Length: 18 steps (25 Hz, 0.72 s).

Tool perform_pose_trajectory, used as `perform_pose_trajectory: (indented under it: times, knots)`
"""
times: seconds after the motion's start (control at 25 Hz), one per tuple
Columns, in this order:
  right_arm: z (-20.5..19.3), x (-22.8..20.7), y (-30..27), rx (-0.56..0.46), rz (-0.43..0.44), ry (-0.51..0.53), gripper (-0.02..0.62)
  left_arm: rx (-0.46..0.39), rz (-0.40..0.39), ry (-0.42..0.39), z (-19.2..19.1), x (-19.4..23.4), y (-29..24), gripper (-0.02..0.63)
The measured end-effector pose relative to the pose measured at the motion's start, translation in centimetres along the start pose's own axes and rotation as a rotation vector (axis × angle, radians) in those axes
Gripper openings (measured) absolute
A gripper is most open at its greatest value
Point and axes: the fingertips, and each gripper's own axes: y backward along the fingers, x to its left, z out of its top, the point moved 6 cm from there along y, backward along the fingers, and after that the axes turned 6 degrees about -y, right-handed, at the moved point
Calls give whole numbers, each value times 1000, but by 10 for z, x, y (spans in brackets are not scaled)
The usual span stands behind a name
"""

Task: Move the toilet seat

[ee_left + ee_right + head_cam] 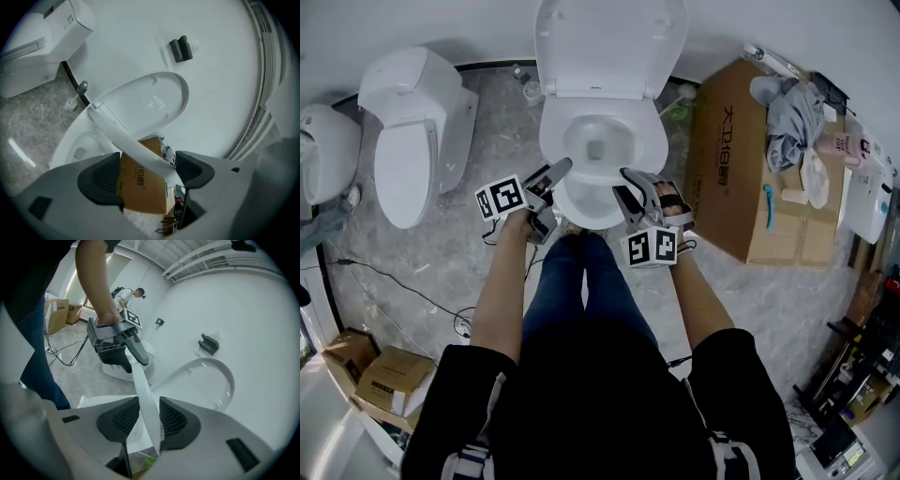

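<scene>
Three toilets show from my head view: the one I stand at, in the middle, a second (pixel 408 141) at ten o'clock with its lid down, and a third (pixel 321 150) cut off at nine o'clock. Mine has its lid (pixel 609 42) upright against the wall at twelve o'clock, and the toilet seat (pixel 133 147) is tilted up partway over the bowl (pixel 598 145), between my two tools. My left gripper (pixel 145 171) is spread wide with the seat's rim passing between its pads; I think the rim brushes one pad, but the angle is poor. My right gripper (pixel 149 416) pinches the rim on the other side, a pad pressed to each face. I count three cardboard boxes: a large one (pixel 727 159) at two o'clock with a heap of clothes (pixel 792 117) on top, and two small ones (pixel 389 380) (pixel 342 349) at seven o'clock, both closed.
</scene>
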Motion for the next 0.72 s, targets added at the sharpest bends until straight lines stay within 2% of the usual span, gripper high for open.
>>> perform_pose_trajectory:
  times: [0.16, 0.28, 0.36, 0.44, 0.64, 0.72]
  knots:
    - [3, -8, -2, -2, -6, -14, 147, 11, 1, -78, 2, -6, 12, 367]
    - [3, -13, -5, -7, -10, -10, 147, 51, 38, -213, 3, -12, 22, 367]
    - [5, -16, -7, -5, -8, -13, 147, 82, 70, -346, 5, -17, 29, 367]
    - [6, -19, -8, -5, -6, -15, 149, 111, 95, -546, 10, -31, 32, 367]
    - [10, -28, -10, 5, -3, -33, 149, 233, 159, -1128, 20, -76, 20, 359]
    - [12, -33, -12, 8, -8, -40, 150, 292, 183, -1330, 20, -88, 9, 306]
